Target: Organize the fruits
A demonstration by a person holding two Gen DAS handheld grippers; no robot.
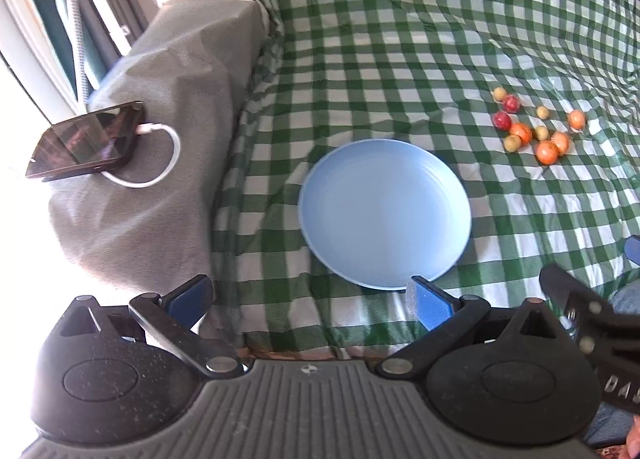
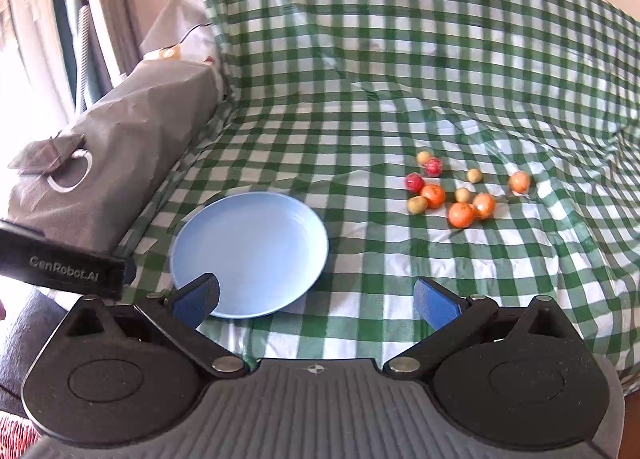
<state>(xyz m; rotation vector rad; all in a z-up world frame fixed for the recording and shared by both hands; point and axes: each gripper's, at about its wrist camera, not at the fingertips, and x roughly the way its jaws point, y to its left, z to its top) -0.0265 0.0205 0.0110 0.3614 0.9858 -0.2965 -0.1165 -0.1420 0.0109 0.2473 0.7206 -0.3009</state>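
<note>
Nearest the lens: left gripper (image 1: 310,299), blue pads spread wide, holding nothing, hovering at the near rim of the blue plate (image 1: 384,215); right gripper (image 2: 316,301) likewise splayed and empty, its left pad overlapping the same plate's near edge in its own view. Plate: pale blue, shallow, bare, resting on the green checked cloth (image 1: 400,39). Fruit cluster (image 2: 460,191): small round pieces lying loose on the cloth to the right of and beyond the plate, apart from it — four orange, two red, four yellowish, several touching one another; one orange fruit (image 2: 519,182) sits slightly off to the right. Beside the cloth: grey-covered cushion (image 1: 160,99) carrying a phone (image 1: 86,141) on a white cable. Step in hand, by judgement: first pick, none yet plated. Recommended handling: take an outlying piece first, straddle it squarely with both pads low to the cloth, close gently since round fruit rolls, avoid nudging neighbours.
</note>
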